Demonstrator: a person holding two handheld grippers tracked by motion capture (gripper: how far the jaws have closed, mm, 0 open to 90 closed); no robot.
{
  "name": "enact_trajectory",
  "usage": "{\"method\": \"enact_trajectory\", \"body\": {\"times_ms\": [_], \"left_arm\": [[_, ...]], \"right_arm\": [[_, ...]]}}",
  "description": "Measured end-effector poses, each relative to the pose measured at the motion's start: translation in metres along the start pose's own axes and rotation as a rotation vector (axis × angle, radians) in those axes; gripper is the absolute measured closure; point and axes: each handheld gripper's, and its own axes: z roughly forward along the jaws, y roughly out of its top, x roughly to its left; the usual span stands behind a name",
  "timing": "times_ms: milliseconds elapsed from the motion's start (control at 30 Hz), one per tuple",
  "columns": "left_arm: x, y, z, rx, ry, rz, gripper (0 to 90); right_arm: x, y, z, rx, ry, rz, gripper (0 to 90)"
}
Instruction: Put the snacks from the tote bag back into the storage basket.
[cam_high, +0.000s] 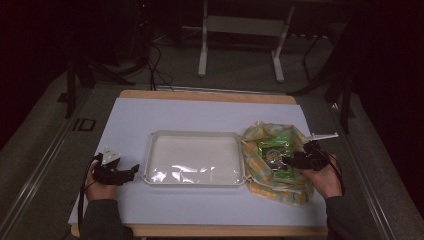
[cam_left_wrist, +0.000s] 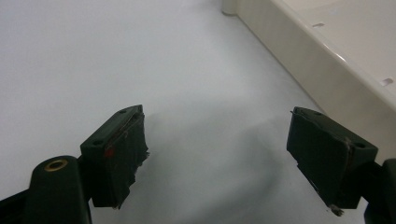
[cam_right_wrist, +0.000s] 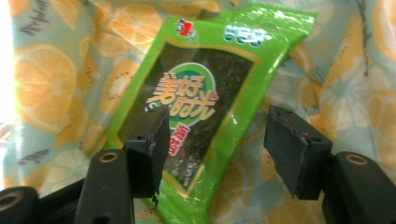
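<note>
On the citrus-print cloth bag (cam_high: 272, 167) right of the tray (cam_high: 194, 136) lies the green seaweed packet (cam_right_wrist: 201, 107); my right gripper (cam_right_wrist: 215, 147) straddles it, jaws spread, not gripping. My left gripper (cam_left_wrist: 217, 154) waits spread beside the tray. Nothing is moved yet.

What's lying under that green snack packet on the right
The green snack packet lies on a citrus-print cloth. The packet and the cloth's folds cover whatever is beneath.
</note>
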Motion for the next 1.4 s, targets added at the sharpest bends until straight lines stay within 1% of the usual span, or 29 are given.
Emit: {"method": "enact_trajectory", "body": {"times_ms": [67,233,267,367,400,433,500,600,700,767,833,867,900,967,1000,1133,1333,1400], "left_arm": [[0.000,0.000,0.000,0.000,0.000,0.001,20.1],[0.000,0.000,0.000,0.001,0.000,0.000,20.1],[0.000,0.000,0.000,0.000,-0.001,0.000,20.1],[0.000,0.000,0.000,0.000,-0.001,-0.001,20.1],[0.000,0.000,0.000,0.001,-0.001,0.001,20.1],[0.000,0.000,0.000,0.001,-0.001,0.001,20.1],[0.000,0.000,0.000,0.001,-0.002,0.000,20.1],[0.000,0.000,0.000,0.000,-0.002,0.000,20.1],[0.000,0.000,0.000,0.001,-0.002,0.001,20.1],[0.000,0.000,0.000,0.000,-0.001,0.000,20.1],[0.000,0.000,0.000,0.001,-0.001,0.001,20.1],[0.000,0.000,0.000,0.000,-0.001,0.000,20.1],[0.000,0.000,0.000,0.000,-0.001,0.000,20.2],[0.000,0.000,0.000,0.000,-0.001,0.000,20.1],[0.000,0.000,0.000,0.001,-0.001,0.000,20.1],[0.000,0.000,0.000,0.001,-0.001,0.001,20.1],[0.000,0.000,0.000,0.001,-0.002,0.000,20.1],[0.000,0.000,0.000,0.001,-0.002,-0.001,20.1]], "right_arm": [[-0.002,-0.001,0.002,0.003,0.003,0.018,39.9],[-0.006,-0.004,0.008,0.014,0.009,0.039,40.2],[-0.008,-0.005,0.012,0.027,0.009,0.060,40.4],[-0.009,-0.006,0.014,0.029,0.015,0.074,40.8],[-0.011,-0.007,0.017,0.023,0.039,0.091,41.5],[-0.012,-0.007,0.019,0.025,0.046,0.101,41.7],[-0.012,-0.007,0.020,0.030,0.045,0.106,41.7],[-0.014,-0.008,0.023,0.030,0.069,0.137,41.9],[-0.016,-0.009,0.026,0.036,0.081,0.153,41.8],[-0.017,-0.010,0.029,0.040,0.108,0.172,41.8],[-0.018,-0.010,0.030,0.038,0.116,0.177,42.2],[-0.019,-0.010,0.031,0.036,0.151,0.189,45.5],[-0.019,-0.010,0.031,0.032,0.160,0.191,46.5],[-0.018,-0.009,0.030,0.028,0.162,0.191,47.3],[-0.016,-0.007,0.028,0.021,0.168,0.184,48.6],[-0.014,-0.001,0.025,0.003,0.189,0.185,50.3],[-0.016,0.010,0.024,-0.027,0.232,0.203,53.6],[-0.017,0.013,0.025,-0.029,0.244,0.209,54.9]]}}
